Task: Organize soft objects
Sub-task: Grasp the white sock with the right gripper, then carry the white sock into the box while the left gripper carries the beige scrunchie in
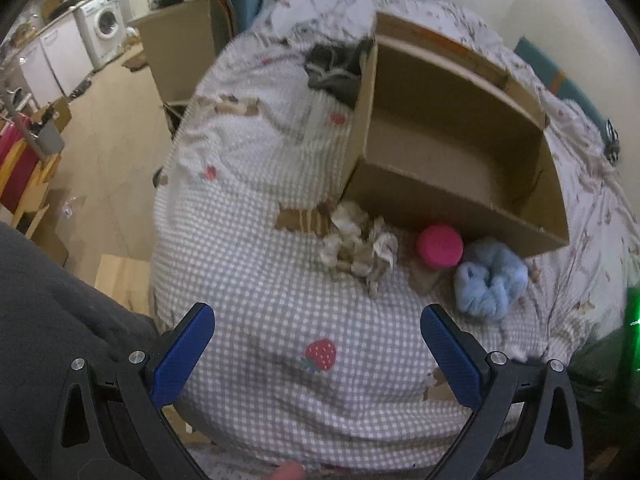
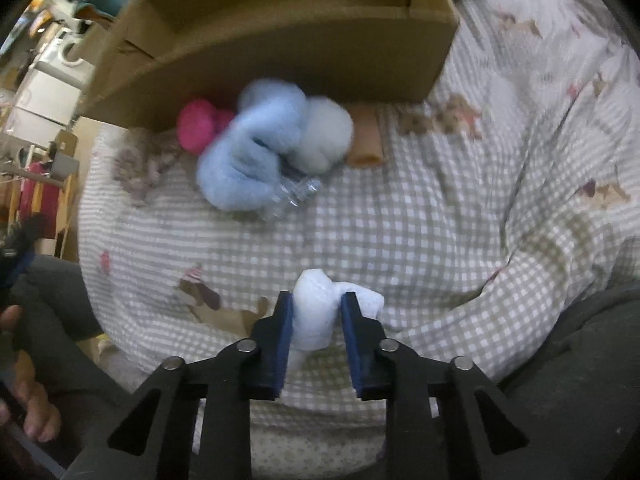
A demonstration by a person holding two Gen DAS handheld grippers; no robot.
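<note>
Soft white cloth bundle [image 2: 316, 312] is pinched in the right tool [image 2: 316, 316] above the bed [image 2: 440, 220], left tool [image 1: 318, 344] wide open and empty, so next seems carrying it into the cardboard box [image 2: 280, 44].

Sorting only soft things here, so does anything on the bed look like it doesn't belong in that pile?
Yes. A clear crinkled plastic bottle lies half under the fluffy light-blue bundle in front of the open cardboard box. It looks hard, not soft. The right claw grips a white rolled cloth; nothing looks spilled.
</note>
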